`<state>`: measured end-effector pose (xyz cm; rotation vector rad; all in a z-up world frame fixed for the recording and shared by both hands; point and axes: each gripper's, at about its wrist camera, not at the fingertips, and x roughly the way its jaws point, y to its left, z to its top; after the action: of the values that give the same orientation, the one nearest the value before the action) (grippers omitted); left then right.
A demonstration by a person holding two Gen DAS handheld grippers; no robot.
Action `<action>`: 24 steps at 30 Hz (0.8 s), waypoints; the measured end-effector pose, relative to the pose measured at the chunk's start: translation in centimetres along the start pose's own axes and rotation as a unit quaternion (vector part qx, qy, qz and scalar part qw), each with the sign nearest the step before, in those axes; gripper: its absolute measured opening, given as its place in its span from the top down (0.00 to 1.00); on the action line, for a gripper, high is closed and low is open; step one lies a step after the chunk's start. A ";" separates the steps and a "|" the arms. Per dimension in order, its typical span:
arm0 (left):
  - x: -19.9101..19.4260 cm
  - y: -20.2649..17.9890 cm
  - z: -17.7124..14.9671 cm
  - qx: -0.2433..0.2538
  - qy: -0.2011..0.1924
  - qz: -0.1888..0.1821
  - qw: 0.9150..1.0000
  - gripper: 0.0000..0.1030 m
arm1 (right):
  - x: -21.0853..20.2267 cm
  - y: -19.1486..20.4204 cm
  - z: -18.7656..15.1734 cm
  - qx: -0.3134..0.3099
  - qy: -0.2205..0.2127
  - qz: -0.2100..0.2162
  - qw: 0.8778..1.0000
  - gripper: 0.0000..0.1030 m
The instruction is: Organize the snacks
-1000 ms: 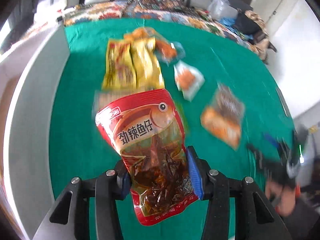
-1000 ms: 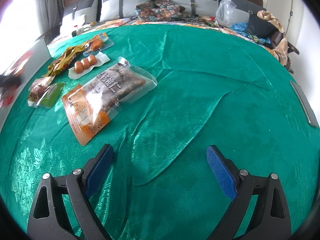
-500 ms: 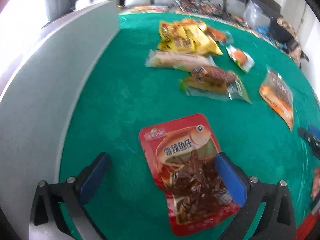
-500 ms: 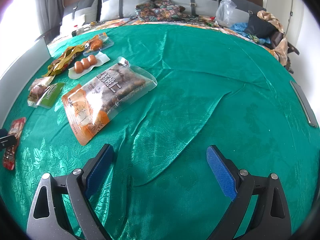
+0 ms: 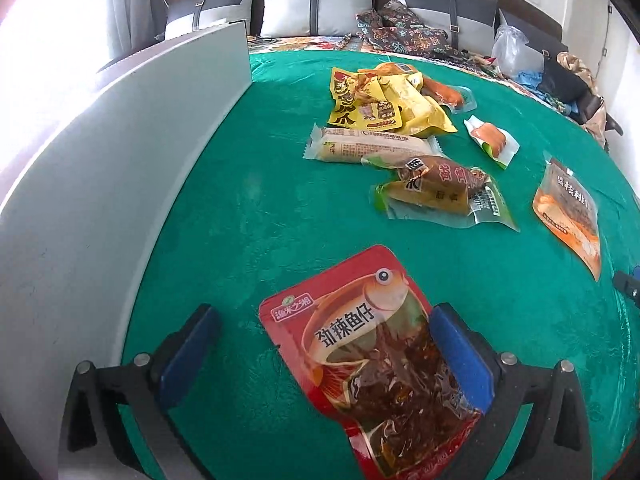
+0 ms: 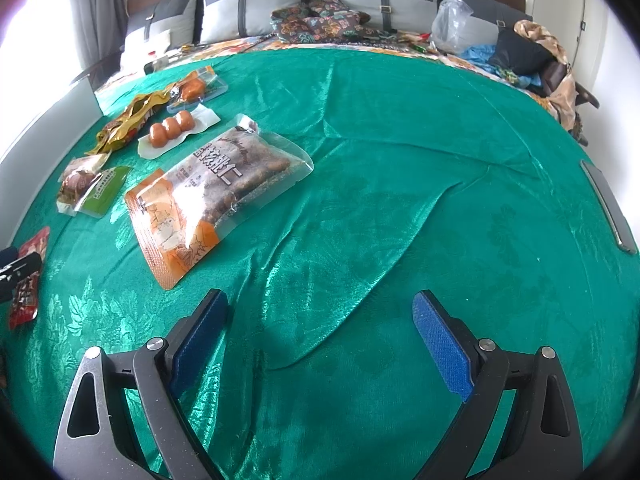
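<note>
Now the red fish snack bag [image 5: 372, 356] lies flat on the green cloth [image 5: 260, 220]; a moment ago it hung up in the air, pinched in the left hand-held gripper [image 5: 324, 356]. That gripper's two blue pads have just been opening and now stand wide apart. The bag sits between them. The right pad looks to be at the bag's edge, but neither pad squeezes it. The right hand-held gripper [image 6: 320, 340] has not moved. Its two pads are wide apart too, with only green cloth between them.

One tall white board [image 5: 100, 184] stands along the left edge of the cloth.

Farther up the cloth are more snacks. One pile of yellow bags [image 5: 380, 104] is at the back; how many are in it is hard to tell. Just in front of it lies one long pale roll pack [image 5: 360, 148]. Touching that is one brown snack in a clear and green wrapper [image 5: 440, 192]. To the right sits one small pack of orange sausages [image 5: 492, 140]; three sausages show in the right view. One more orange sausage pack [image 5: 448, 96] peeks out behind the yellow pile. One big orange and clear nut bag [image 6: 212, 196] lies alone, well apart from the red bag.

At the back are four grey cushions [image 6: 248, 4].
</note>
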<state>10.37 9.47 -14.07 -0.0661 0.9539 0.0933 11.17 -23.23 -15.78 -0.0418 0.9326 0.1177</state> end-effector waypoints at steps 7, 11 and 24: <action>-0.6 0.1 -0.4 0.000 0.000 0.000 1.000 0.00 | 1.5 -4.3 2.1 0.097 0.007 -0.067 0.993 0.07; -0.9 0.1 -0.7 0.000 0.000 0.001 1.000 0.00 | 3.0 -5.2 3.9 0.064 -0.003 -0.046 0.997 0.07; -1.0 0.2 -0.8 0.000 0.000 0.000 1.000 0.00 | 3.4 -5.9 4.3 0.063 -0.005 -0.046 0.997 0.07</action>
<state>9.11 9.51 -13.67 -0.0662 0.9538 0.0936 17.38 -28.46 -16.05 0.0327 0.9249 -0.0272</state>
